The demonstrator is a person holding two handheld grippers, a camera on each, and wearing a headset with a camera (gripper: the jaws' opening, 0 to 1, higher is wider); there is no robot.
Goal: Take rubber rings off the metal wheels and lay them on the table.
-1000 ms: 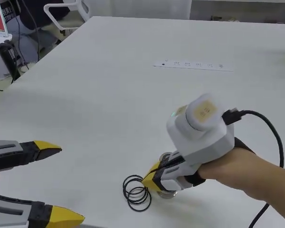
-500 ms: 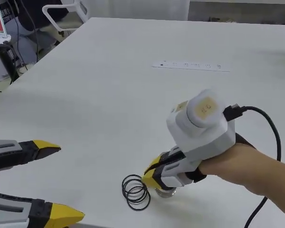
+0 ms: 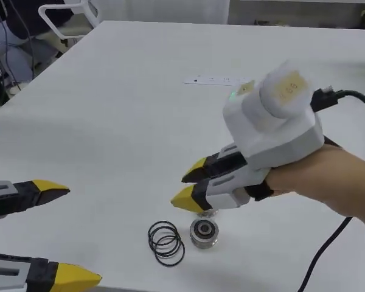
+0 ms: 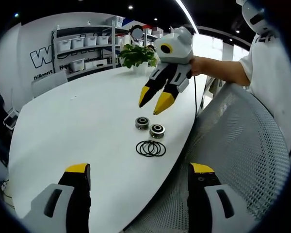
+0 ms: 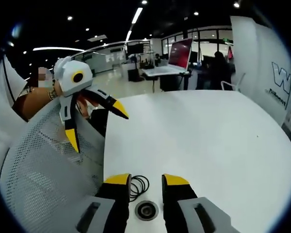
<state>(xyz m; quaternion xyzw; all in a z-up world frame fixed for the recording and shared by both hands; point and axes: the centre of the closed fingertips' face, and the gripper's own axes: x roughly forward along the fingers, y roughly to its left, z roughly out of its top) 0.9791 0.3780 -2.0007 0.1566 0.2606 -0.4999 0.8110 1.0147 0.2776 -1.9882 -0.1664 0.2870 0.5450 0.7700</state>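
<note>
A bare metal wheel (image 3: 204, 233) lies on the white table (image 3: 128, 115), beside a small pile of black rubber rings (image 3: 166, 243). My right gripper (image 3: 188, 182) hovers just above the wheel, open and holding nothing. My left gripper (image 3: 70, 234) stands wide open at the near left, well away from the parts. In the left gripper view I see two wheels (image 4: 142, 123) (image 4: 157, 130), the rings (image 4: 151, 148) in front of them and the right gripper (image 4: 153, 102) above. In the right gripper view the wheel (image 5: 146, 210) lies below my open jaws, next to the rings (image 5: 138, 186).
A white power strip (image 3: 219, 79) lies further back on the table. A white chair (image 3: 67, 12) stands past the far left corner. A mesh chair back (image 4: 233, 145) sits close to the table's near edge. A red laptop (image 5: 177, 53) stands on a distant desk.
My right gripper has lifted up and away from the wheel, which now lies uncovered on the table. The rings and the left gripper have stayed put; the head camera has shifted.
</note>
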